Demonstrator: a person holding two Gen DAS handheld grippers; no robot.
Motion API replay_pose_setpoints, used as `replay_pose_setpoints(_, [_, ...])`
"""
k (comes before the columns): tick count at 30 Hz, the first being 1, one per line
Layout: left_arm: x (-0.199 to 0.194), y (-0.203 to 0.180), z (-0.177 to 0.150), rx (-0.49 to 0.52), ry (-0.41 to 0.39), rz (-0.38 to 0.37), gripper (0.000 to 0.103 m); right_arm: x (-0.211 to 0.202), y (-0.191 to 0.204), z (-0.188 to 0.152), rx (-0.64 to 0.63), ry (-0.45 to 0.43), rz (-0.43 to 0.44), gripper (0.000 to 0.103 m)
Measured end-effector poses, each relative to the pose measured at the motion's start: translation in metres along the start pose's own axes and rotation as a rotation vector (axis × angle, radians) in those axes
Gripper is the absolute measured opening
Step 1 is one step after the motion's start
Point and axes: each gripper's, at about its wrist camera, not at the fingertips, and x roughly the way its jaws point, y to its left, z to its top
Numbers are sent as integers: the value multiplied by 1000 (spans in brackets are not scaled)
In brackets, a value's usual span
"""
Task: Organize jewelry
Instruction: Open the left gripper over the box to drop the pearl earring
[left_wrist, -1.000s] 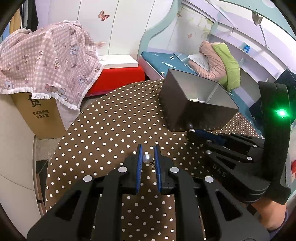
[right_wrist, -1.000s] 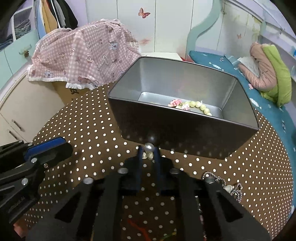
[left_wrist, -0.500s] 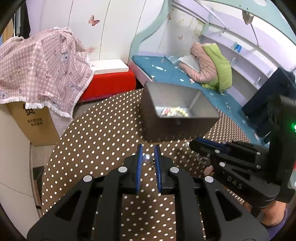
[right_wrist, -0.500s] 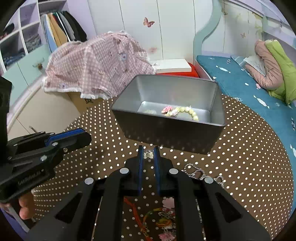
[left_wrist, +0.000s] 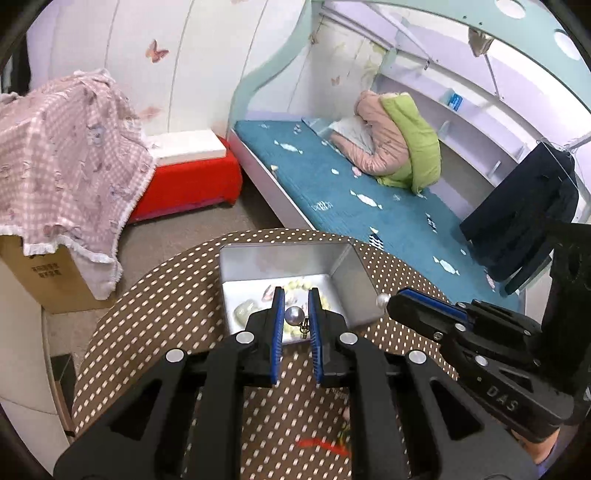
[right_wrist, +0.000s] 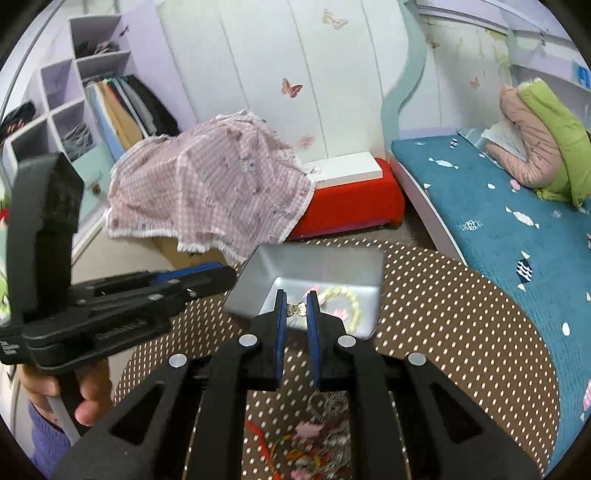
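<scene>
A pearl earring (left_wrist: 294, 316) is pinched in the left gripper (left_wrist: 296, 320), a gold one (right_wrist: 296, 308) in the right gripper (right_wrist: 296, 314), both above the tin (left_wrist: 351, 280). Each should be lowered well inside before the jaws are opened.

On the bench (left_wrist: 155, 306) stands an open tin (left_wrist: 354, 288), toward its far edge at twelve o'clock. In the tin lie a bead bracelet (right_wrist: 347, 301) and other small pieces. At six o'clock on the bench, nearest the cameras, lies a heap of loose jewelry (right_wrist: 314, 443). Beyond the bench, at ten o'clock, a cloth (right_wrist: 207, 184) lies draped over a cardboard box (left_wrist: 51, 280); just to its right sits a low stool (right_wrist: 347, 199). At two o'clock runs a bed (left_wrist: 369, 199), with folded bedding (left_wrist: 399, 147) on it.
</scene>
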Motion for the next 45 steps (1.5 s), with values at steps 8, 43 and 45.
replay_pose_setpoints(8, [68,5,11,-27,141,19,13,33,-26,11,58,70,13,10])
replay_pose_setpoints(43, [14,-13,-22,91,-16,166,66,19,-21,-4,-14,84,-2,28])
replay_pose_setpoints(45, [1,-19,-38,120,-44,183,68,3,-21,-17,-43,75,-22,31])
